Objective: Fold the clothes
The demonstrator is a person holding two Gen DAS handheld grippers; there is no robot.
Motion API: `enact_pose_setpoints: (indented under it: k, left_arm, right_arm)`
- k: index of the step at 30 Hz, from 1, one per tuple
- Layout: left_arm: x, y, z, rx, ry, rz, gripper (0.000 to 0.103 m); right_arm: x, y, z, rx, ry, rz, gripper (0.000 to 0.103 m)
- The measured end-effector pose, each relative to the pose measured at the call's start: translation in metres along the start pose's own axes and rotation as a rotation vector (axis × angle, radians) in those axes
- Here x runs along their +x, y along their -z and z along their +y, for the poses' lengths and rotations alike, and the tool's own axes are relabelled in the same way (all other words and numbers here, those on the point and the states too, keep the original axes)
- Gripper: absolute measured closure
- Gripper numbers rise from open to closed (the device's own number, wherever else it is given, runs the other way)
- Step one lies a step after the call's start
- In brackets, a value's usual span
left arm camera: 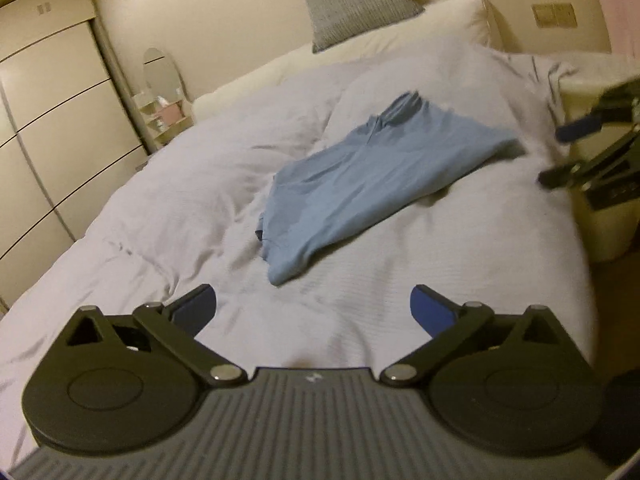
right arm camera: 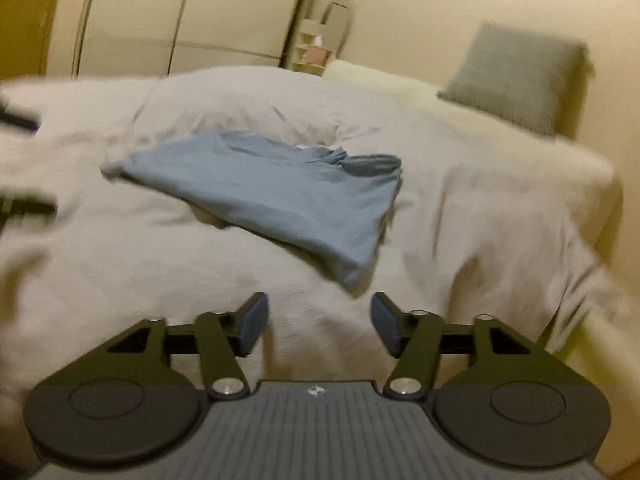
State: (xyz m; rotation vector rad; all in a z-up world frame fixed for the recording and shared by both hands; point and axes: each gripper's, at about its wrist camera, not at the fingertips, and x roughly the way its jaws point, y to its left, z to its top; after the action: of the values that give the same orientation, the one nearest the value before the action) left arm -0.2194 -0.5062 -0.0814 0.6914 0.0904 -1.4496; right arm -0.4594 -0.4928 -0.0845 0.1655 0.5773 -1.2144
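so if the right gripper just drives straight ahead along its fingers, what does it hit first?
Probably the near corner of the blue garment, just ahead of the open right gripper. If it points downward, the white duvet comes first; depth is unclear.

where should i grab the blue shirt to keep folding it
Probably the near corner of the blue shirt, coming in low from the front with the right tool, which is open and closest. That corner droops free over a hump in the duvet, so a finger could slip beneath it.

Dim warm indoor light, soft motion blur (worse rightward), fisheye-curved edges
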Motion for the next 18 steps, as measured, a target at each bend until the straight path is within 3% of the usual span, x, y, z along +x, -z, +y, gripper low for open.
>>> enact_pose_setpoints:
  k: [1, 3, 5, 10, 18]
  left_arm:
    - [-0.01, 0.0, -0.004, -0.018, -0.007, 0.004, 0.001]
    - [-0.027, -0.002, -0.008, -0.079, -0.021, 0.015, 0.001]
    - [-0.04, -0.003, -0.01, -0.151, -0.042, 0.019, 0.001]
    - [-0.057, -0.008, -0.005, -0.365, -0.046, 0.028, 0.001]
    - [-0.088, -0.026, 0.004, -0.408, -0.013, -0.02, 0.001]
  right_arm:
    - [-0.006, 0.0, -0.001, 0.045, -0.018, 0.002, 0.034]
    - [-0.015, -0.002, -0.002, 0.099, -0.047, 0.007, 0.019]
    - [-0.028, -0.004, -0.002, 0.133, -0.076, 0.004, 0.014]
    - [-0.051, -0.016, -0.009, 0.211, -0.113, 0.018, 0.014]
    - [-0.075, -0.033, -0.006, 0.278, -0.085, 0.027, 0.014]
